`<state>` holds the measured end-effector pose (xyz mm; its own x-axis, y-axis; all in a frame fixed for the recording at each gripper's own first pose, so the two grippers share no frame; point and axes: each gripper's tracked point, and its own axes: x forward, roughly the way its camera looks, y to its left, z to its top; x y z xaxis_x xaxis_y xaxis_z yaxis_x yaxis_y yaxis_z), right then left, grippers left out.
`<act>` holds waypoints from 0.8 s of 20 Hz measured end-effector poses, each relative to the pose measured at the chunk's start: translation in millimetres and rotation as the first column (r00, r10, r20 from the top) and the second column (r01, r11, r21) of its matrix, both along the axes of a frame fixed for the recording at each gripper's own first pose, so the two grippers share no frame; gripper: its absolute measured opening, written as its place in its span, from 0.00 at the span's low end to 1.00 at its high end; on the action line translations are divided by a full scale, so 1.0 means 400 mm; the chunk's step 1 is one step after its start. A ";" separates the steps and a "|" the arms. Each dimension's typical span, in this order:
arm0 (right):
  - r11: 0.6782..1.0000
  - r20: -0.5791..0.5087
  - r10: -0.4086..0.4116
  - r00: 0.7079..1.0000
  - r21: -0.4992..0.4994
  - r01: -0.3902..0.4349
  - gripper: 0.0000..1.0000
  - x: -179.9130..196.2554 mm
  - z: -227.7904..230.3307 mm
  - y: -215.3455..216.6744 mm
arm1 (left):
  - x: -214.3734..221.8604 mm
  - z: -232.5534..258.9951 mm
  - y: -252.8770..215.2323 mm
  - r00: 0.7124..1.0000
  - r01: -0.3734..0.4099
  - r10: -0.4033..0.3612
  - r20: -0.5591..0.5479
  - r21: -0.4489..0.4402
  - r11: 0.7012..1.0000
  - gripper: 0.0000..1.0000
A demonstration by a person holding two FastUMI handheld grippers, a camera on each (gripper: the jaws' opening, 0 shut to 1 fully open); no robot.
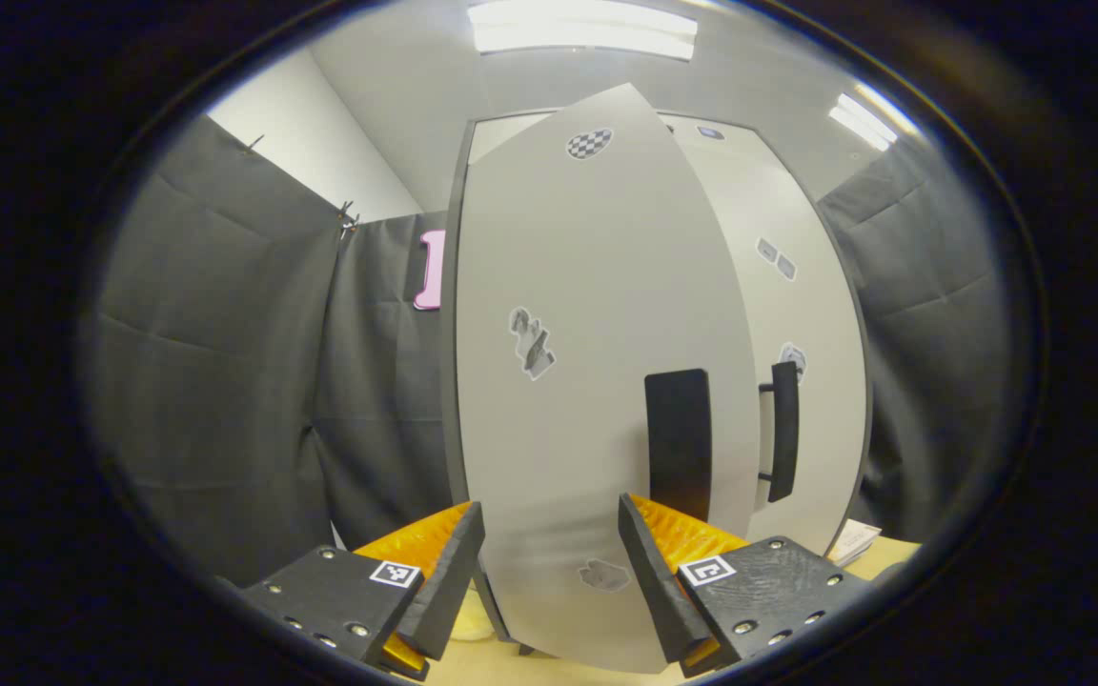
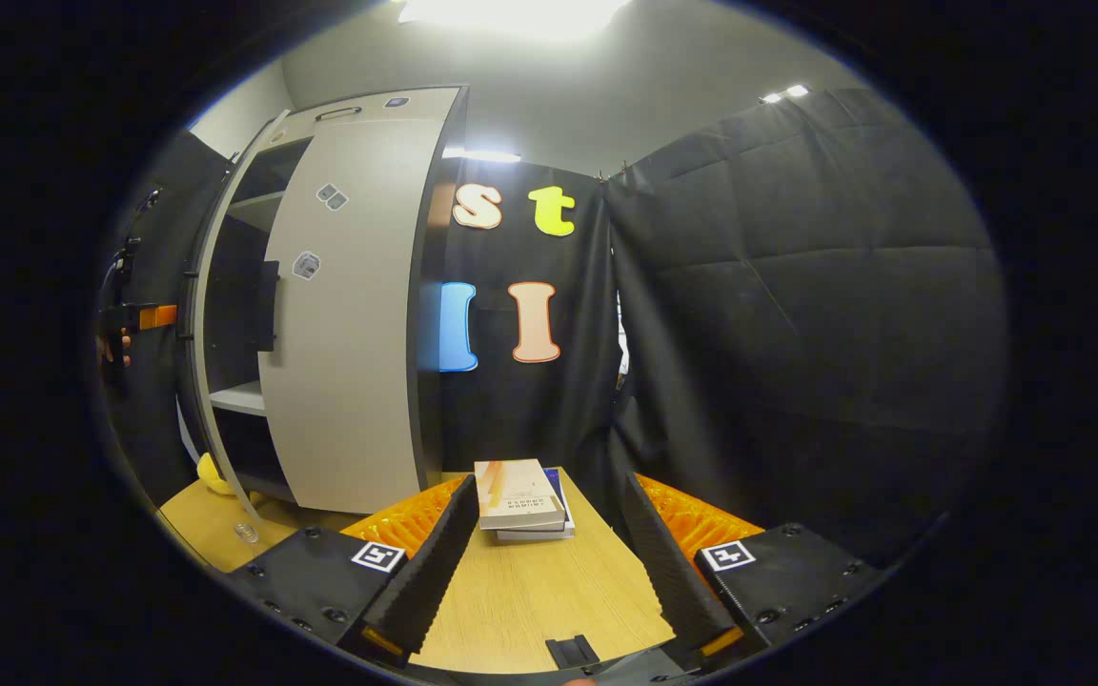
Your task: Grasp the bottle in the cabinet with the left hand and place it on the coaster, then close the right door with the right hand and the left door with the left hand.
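Wooden table lies bare between right gripper fingers — spread.

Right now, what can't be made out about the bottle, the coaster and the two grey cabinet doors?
- Bottle and coaster: left gripper view, blocked by the grey left cabinet door.
- Small clear item on the wooden table: right gripper view, too small to identify.
- Left gripper, open: door contact unclear.

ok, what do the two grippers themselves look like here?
Left gripper and right gripper match: two flat black fingers with ribbed inner pads, orange ridged parts behind them, black textured bodies with round screws, and a small white square black-patterned marker tag on each side. No cables or sleeves visible.
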<state>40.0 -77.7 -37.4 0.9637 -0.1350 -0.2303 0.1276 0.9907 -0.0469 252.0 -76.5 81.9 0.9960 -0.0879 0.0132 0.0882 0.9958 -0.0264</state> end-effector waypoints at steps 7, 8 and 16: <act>1.000 0.001 0.006 1.000 0.001 -0.006 0.94 -0.015 0.014 0.006 | 0.021 0.001 -0.007 1.000 0.012 -0.012 -0.010 -0.038 0.999 0.83; 1.000 0.007 0.014 1.000 0.010 -0.014 0.94 -0.015 0.022 0.011 | 0.012 0.002 -0.009 1.000 0.012 -0.013 -0.009 -0.040 0.999 0.84; 0.992 0.066 0.126 0.990 0.020 -0.128 0.97 0.010 0.082 0.067 | -0.107 -0.001 -0.004 1.000 -0.013 0.013 -0.009 -0.002 1.000 0.83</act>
